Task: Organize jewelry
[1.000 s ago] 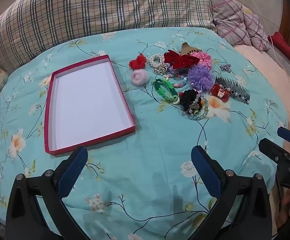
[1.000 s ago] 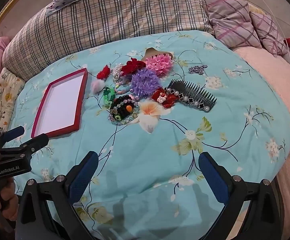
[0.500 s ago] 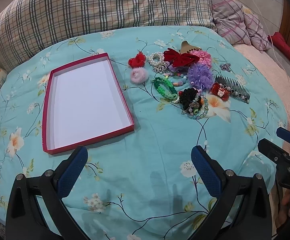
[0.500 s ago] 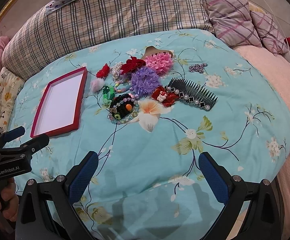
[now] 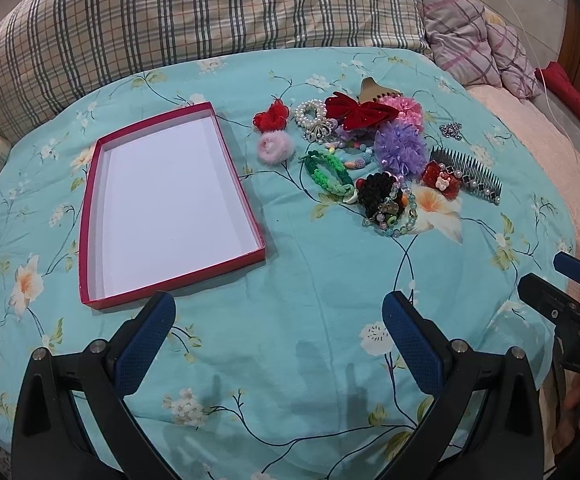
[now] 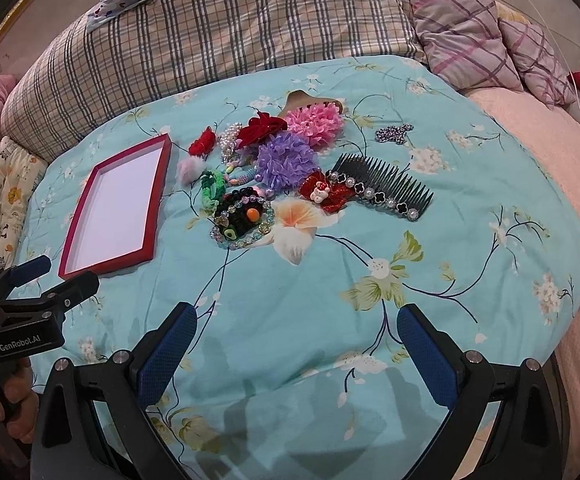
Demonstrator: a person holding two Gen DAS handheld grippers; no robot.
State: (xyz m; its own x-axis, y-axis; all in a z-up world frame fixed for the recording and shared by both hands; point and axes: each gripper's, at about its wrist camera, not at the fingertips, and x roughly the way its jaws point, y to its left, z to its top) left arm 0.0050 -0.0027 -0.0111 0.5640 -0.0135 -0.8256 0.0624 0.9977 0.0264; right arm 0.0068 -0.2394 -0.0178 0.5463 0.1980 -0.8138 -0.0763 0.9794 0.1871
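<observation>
A shallow red box [image 5: 90,216] [image 6: 155,204] with a white floor lies empty on the teal floral quilt. To its right sits a heap of hair pieces and jewelry: a red bow [image 5: 360,112], a purple scrunchie [image 5: 402,148] [image 6: 286,160], a green braided band [image 5: 328,174], a black beaded piece [image 6: 244,216], a black comb [image 5: 468,176] [image 6: 386,188] and a small silver brooch [image 6: 394,134]. My left gripper [image 5: 278,326] hangs open near the quilt's front, below the box. My right gripper [image 6: 296,334] is open too, well short of the heap.
A plaid bolster [image 5: 194,20] and purple plaid pillows [image 6: 474,36] line the back of the bed. A pink blanket [image 6: 562,152] covers the right side. A person's hand [image 6: 6,404] holds the left gripper's handle. Bare quilt lies in front of the heap.
Both views have edged slightly forward and down toward the quilt. Nothing on the bed has moved, and both grippers stay open.
</observation>
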